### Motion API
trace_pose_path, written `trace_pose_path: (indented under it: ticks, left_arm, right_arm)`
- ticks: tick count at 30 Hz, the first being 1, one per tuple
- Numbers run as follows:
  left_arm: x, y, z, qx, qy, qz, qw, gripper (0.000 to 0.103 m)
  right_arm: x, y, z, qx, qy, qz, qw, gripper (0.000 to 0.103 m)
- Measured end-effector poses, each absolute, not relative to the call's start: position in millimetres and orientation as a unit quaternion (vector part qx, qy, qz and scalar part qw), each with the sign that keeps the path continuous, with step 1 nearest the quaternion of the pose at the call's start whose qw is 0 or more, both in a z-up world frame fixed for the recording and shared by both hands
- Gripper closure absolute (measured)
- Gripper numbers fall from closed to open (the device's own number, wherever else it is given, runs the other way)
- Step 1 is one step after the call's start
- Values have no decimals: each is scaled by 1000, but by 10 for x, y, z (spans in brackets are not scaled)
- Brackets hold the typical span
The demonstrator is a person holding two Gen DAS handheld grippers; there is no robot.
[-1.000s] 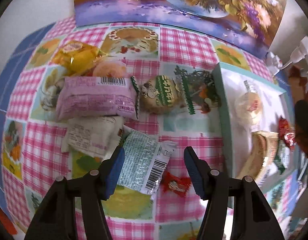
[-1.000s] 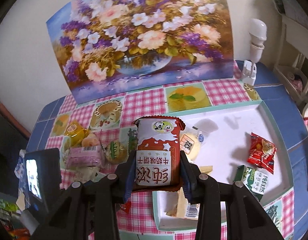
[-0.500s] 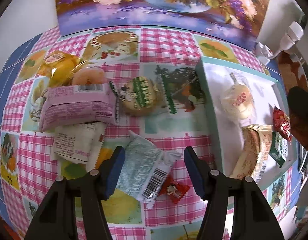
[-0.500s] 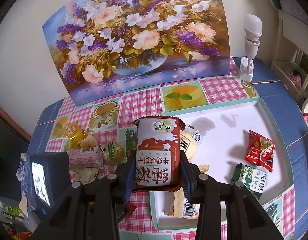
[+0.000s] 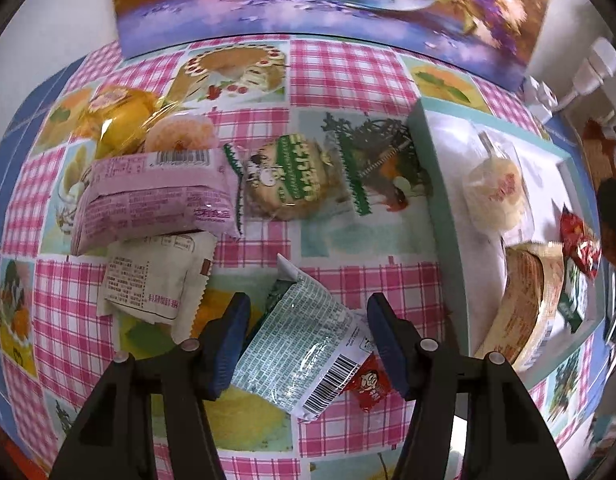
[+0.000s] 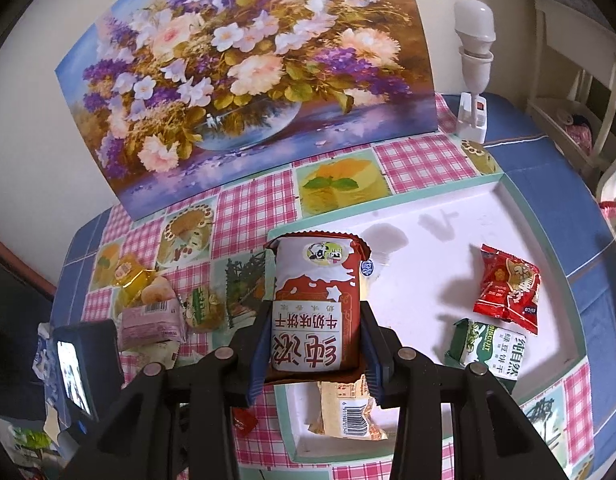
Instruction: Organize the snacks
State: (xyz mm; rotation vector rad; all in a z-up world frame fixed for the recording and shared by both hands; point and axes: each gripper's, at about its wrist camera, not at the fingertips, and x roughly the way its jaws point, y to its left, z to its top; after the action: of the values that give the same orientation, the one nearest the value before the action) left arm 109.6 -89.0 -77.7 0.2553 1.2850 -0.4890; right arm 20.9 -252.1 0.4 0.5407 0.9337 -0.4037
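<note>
My left gripper (image 5: 308, 340) is open, its jaws on either side of a silver-green snack packet (image 5: 303, 344) lying on the checked tablecloth, with a small red candy (image 5: 368, 384) beside it. A pink packet (image 5: 155, 196), a white packet (image 5: 155, 280), a green-striped round cake (image 5: 291, 176) and yellow packs (image 5: 119, 116) lie further off. My right gripper (image 6: 314, 344) is shut on a red-and-white milk biscuit packet (image 6: 314, 304), held above the left edge of the white tray (image 6: 428, 208). The tray holds a red packet (image 6: 508, 288), a green biscuit packet (image 6: 488, 344) and a beige packet (image 6: 348, 412).
A flower painting (image 6: 243, 72) leans on the wall behind the table. A white lamp (image 6: 474, 68) stands at the back right. The tray (image 5: 440, 216) lies right of my left gripper, holding a round cake (image 5: 496, 192). A dark device (image 6: 87, 364) is at the left edge.
My left gripper has moved closer to the silver-green packet, which now lies between its jaws. My right gripper has carried the milk biscuit packet a little further over the tray edge.
</note>
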Motion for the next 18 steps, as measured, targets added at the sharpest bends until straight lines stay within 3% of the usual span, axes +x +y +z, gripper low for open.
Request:
trace_pose_path:
  ticks: [6,8,15,18]
  left_arm:
    - [1015,-1024,-788,141,592,-236,758,38]
    - [984,-1060,-796,152,592,-237,755,18]
    - [791,-1245,-894,213,590,-226,745,17]
    - [757,-1279,-938,217,592,-211,747,27]
  right_arm:
    - [184,-2554,-2,265,439,-190,837,61]
    - [171,-2561,0,269,437,-189,837,61]
    - [142,-2606,10,277,434,-189,836,61]
    - [127,-2631,-3,282,434,-190,834,61]
